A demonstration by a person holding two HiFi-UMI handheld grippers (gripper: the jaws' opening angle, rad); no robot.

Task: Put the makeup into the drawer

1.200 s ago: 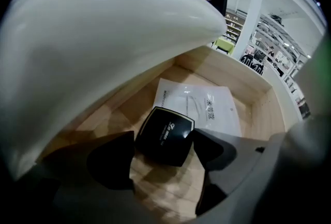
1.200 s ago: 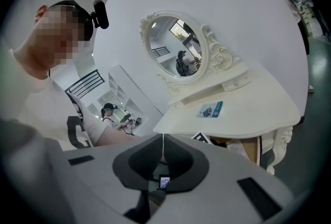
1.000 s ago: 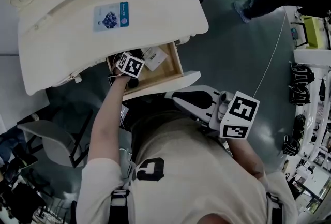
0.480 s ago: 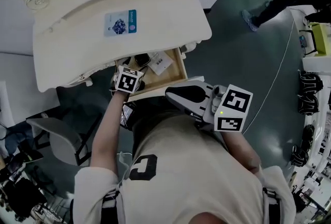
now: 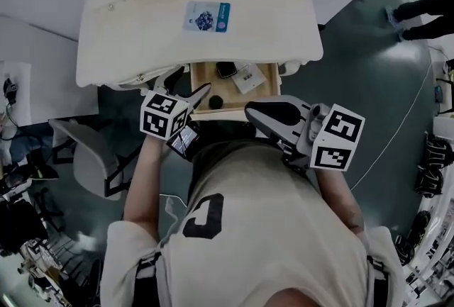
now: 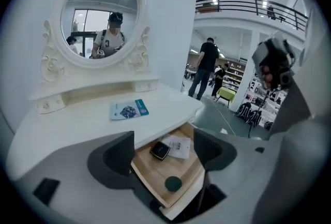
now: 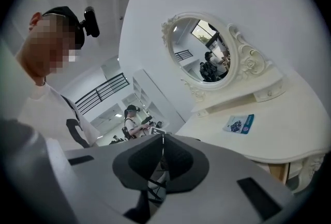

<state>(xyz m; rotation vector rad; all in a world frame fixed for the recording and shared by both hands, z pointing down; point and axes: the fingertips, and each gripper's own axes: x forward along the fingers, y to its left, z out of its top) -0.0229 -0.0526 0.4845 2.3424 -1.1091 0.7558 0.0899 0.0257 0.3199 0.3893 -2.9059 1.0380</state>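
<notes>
The white vanity's wooden drawer (image 5: 202, 71) (image 6: 150, 168) stands pulled out. In it lie a black compact (image 5: 227, 70) (image 6: 160, 150), a white card (image 5: 250, 77) (image 6: 179, 145) and a dark round makeup piece (image 5: 217, 100) (image 6: 173, 183). A blue packet (image 5: 206, 17) (image 6: 129, 110) (image 7: 239, 124) rests on the tabletop. My left gripper (image 5: 186, 87) (image 6: 163, 154) hovers open above the drawer's front left, with nothing between its fingers. Lower right of the drawer, my right gripper (image 5: 251, 111) (image 7: 163, 151) is shut and empty.
An oval mirror (image 6: 101, 18) (image 7: 204, 55) stands at the back of the vanity (image 5: 142, 36). A grey chair (image 5: 85, 157) sits left of me. Another person (image 5: 425, 8) stands at the far right, near a cable (image 5: 397, 128) on the floor.
My left gripper has lifted out of the drawer toward me, leaving the dark round piece lying there. The right gripper has barely moved. The head view has swung, so the vanity now sits centred.
</notes>
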